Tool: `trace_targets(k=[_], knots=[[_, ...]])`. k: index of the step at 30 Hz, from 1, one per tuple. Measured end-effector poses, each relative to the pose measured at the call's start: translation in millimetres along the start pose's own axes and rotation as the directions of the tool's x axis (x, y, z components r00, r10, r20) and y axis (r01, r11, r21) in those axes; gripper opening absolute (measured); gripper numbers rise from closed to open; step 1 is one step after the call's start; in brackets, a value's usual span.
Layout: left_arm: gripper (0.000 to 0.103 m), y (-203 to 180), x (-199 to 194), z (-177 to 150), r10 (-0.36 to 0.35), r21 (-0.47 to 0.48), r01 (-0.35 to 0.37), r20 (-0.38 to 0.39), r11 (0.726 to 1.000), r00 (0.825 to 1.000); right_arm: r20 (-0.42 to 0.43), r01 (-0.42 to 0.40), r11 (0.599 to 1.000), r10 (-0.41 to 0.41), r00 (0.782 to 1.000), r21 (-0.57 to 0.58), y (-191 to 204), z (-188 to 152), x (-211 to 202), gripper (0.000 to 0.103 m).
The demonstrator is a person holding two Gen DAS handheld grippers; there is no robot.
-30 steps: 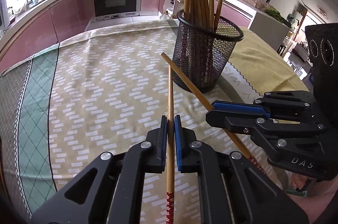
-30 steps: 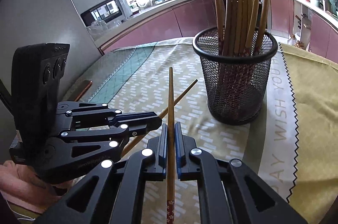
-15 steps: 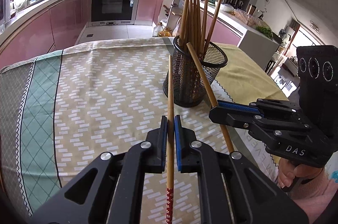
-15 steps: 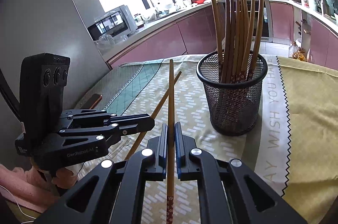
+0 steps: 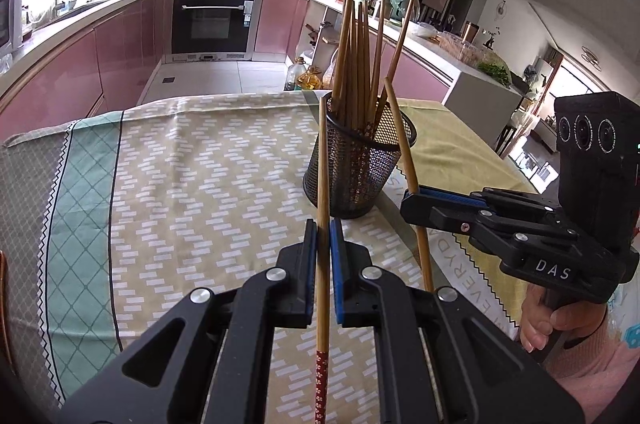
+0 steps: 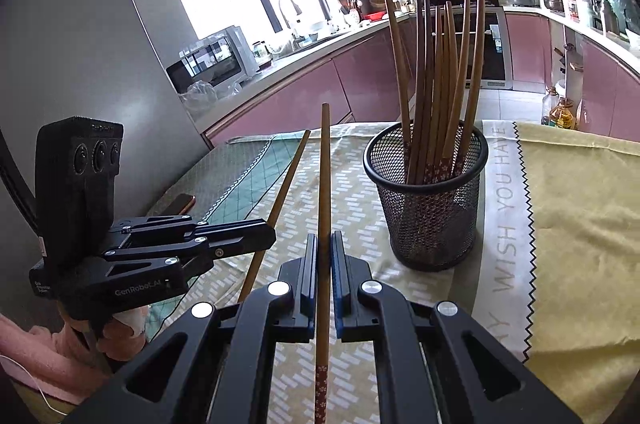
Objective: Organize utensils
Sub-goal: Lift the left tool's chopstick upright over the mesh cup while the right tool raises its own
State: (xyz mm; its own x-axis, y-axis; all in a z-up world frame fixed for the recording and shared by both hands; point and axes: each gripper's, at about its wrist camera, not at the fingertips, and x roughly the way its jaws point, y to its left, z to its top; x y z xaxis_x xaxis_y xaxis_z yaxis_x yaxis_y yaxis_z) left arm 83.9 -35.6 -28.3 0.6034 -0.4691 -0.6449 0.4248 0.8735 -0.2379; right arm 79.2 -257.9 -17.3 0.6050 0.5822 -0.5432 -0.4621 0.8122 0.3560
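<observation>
A black mesh cup [image 5: 352, 163] [image 6: 430, 207] stands on the tablecloth with several wooden chopsticks [image 5: 356, 63] [image 6: 436, 83] upright in it. My left gripper [image 5: 323, 228] is shut on a wooden chopstick [image 5: 322, 163] with a red patterned end, held above the table, tip toward the cup. My right gripper [image 6: 324, 242] is shut on another such chopstick [image 6: 324, 175], right of the left gripper. The right gripper [image 5: 416, 199] and its chopstick [image 5: 404, 151] show in the left wrist view, beside the cup. The left gripper [image 6: 268, 236] and its chopstick [image 6: 284, 183] show in the right wrist view.
The table carries a patterned beige and green cloth [image 5: 180, 183] and a yellow cloth [image 6: 580, 224] at the right. A phone [image 6: 180, 201] lies near the table's left edge. Kitchen counters with pink cabinets [image 5: 80, 63] and an oven [image 5: 214, 19] stand behind.
Both grippers have lifted and pulled back from the cup with their chopsticks. The right chopstick has tilted more upright beside the cup. Both stay shut.
</observation>
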Motion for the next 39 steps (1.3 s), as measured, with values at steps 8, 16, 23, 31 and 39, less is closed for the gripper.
trace_targets(k=[8,16,23,31,39], knots=[[0.007,-1,-5,2,-0.006,0.002,0.006,0.02,1.0,1.0,0.017,0.003,1.0,-0.003,1.0,0.0,-1,3,-6,0.006],[0.007,-2,-10,5,-0.02,0.002,0.02,0.038,1.0,0.999,0.042,0.007,1.0,-0.007,0.999,0.0,-1,7,-13,0.006],[0.007,-4,-15,8,-0.03,0.007,0.029,0.054,1.0,0.998,0.059,0.009,1.0,-0.009,0.998,0.001,-3,12,-16,0.006],[0.007,-6,-17,10,-0.037,0.01,0.036,0.065,0.999,0.997,0.066,0.006,1.0,-0.006,0.998,0.001,-4,14,-17,0.006],[0.007,-7,-19,13,-0.04,0.013,0.039,0.075,0.999,0.996,0.082,0.007,1.0,-0.007,0.997,-0.003,-4,19,-21,0.006]])
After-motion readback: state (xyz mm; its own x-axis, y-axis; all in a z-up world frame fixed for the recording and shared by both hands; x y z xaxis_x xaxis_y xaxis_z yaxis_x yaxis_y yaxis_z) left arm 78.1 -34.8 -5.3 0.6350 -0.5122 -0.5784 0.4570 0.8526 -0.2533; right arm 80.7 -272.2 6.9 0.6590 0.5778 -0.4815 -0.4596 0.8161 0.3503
